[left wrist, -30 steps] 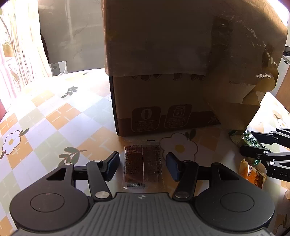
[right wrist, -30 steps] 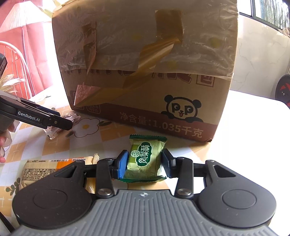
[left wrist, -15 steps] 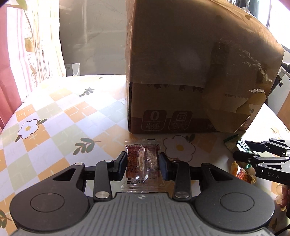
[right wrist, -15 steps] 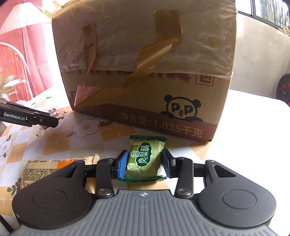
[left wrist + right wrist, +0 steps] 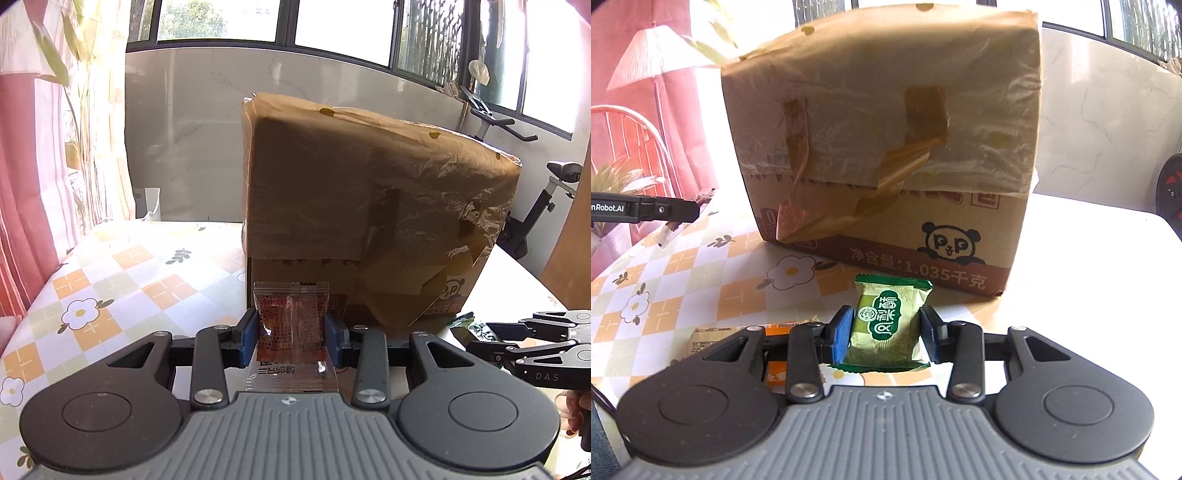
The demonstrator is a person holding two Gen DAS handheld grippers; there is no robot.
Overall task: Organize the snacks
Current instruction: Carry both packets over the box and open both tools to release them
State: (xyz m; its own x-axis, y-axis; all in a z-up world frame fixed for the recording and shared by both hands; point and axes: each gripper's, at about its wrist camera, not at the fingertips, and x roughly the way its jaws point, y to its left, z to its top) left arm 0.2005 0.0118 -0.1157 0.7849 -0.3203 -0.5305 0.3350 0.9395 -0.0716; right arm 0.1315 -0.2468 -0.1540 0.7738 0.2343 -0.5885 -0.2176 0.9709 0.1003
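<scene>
My left gripper (image 5: 291,341) pinches a clear-wrapped red snack (image 5: 291,332), its blue pads pressed against the packet's two sides after just closing on it, and the packet hangs clear of the tablecloth (image 5: 110,280) in front of the cardboard box (image 5: 369,206). My right gripper (image 5: 885,334) pinches a green snack packet (image 5: 888,325) the same way, held above the table on the near side of the box, below its panda print. An orange and tan snack packet (image 5: 738,338) lies flat on the flowered cloth, nearer to me than the box and just left of my right gripper. The box stands upright, its top wrapped in crinkled brown tape.
</scene>
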